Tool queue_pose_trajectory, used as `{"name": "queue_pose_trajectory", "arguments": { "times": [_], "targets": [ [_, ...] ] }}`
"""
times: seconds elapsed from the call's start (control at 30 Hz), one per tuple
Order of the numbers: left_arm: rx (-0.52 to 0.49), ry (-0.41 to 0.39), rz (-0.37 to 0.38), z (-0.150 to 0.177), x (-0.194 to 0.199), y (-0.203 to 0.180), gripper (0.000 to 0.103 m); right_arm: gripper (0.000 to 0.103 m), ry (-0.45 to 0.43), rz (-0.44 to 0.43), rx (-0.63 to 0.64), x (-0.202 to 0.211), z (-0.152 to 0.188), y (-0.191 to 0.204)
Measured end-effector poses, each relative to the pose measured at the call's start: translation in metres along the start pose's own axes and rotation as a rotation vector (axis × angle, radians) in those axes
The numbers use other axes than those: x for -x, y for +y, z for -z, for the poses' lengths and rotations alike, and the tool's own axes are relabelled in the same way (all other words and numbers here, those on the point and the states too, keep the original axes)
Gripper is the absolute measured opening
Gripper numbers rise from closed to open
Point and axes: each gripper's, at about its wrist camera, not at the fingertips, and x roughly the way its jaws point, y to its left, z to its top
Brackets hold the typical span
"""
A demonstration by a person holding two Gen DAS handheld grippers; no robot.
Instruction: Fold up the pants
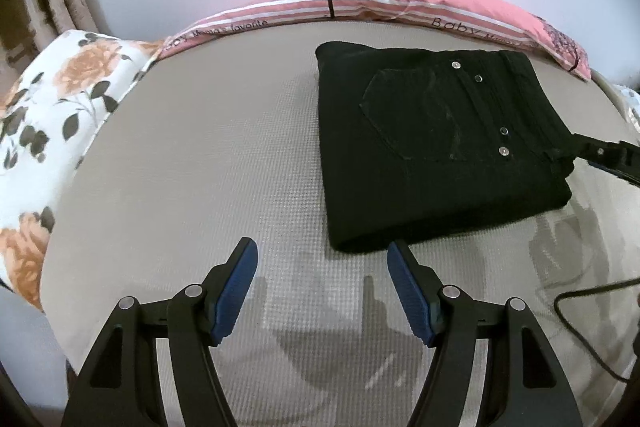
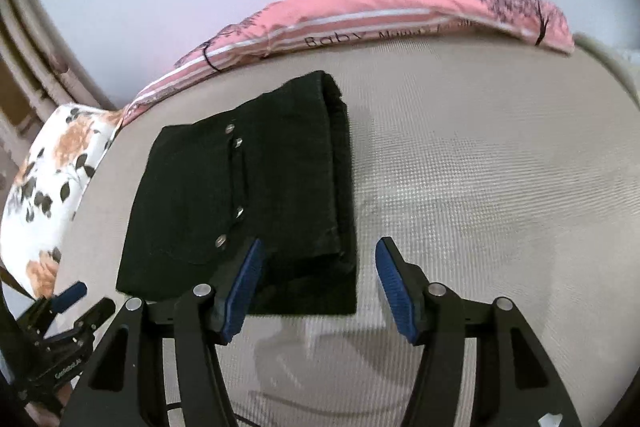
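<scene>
Two black tools with blue pads, left tool [image 1: 322,255] and right tool [image 2: 319,253], gape wide and empty; folded black denim pants [image 1: 432,147] lie on the beige bed [image 1: 200,187] just ahead of them.

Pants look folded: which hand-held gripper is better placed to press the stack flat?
Right, probably. The right hand-held gripper hangs open over the pants' near edge; the left hand-held gripper hangs beside them over bare mattress.
</scene>
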Motion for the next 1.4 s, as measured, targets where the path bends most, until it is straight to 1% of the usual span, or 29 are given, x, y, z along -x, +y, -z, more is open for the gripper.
{"name": "queue_pose_trajectory", "arguments": {
  "times": [0.1,0.23,0.37,0.57,0.7,0.8,0.97,1.03,1.4],
  "targets": [
    [0.001,-0.009,0.001,0.005,0.008,0.000,0.069,0.056,-0.012,0.019,0.036,0.011,0.009,0.015],
    [0.005,-0.021,0.004,0.007,0.013,0.000,0.070,0.063,-0.043,0.052,0.059,0.023,0.023,0.034],
    [0.000,-0.025,0.008,0.008,0.014,-0.001,0.070,0.064,-0.051,0.092,0.115,0.026,0.033,0.052],
    [0.003,-0.023,0.003,0.010,0.012,-0.002,0.070,0.066,-0.018,0.084,0.125,0.023,0.044,0.063],
    [0.002,-0.023,-0.018,0.013,0.010,-0.004,0.070,0.066,0.005,0.092,0.132,0.017,0.050,0.069],
    [0.002,-0.017,-0.026,0.014,0.008,-0.004,0.070,0.066,0.021,0.079,0.140,0.014,0.053,0.073],
    [0.001,-0.021,-0.034,0.014,0.008,-0.004,0.070,0.067,0.017,0.088,0.163,0.015,0.056,0.077],
    [0.000,-0.019,-0.035,0.014,0.006,-0.004,0.070,0.068,0.014,0.085,0.172,0.015,0.057,0.078],
    [0.000,-0.005,-0.037,0.016,0.003,-0.004,0.070,0.069,0.034,0.081,0.184,0.011,0.063,0.084]
  ]
}}
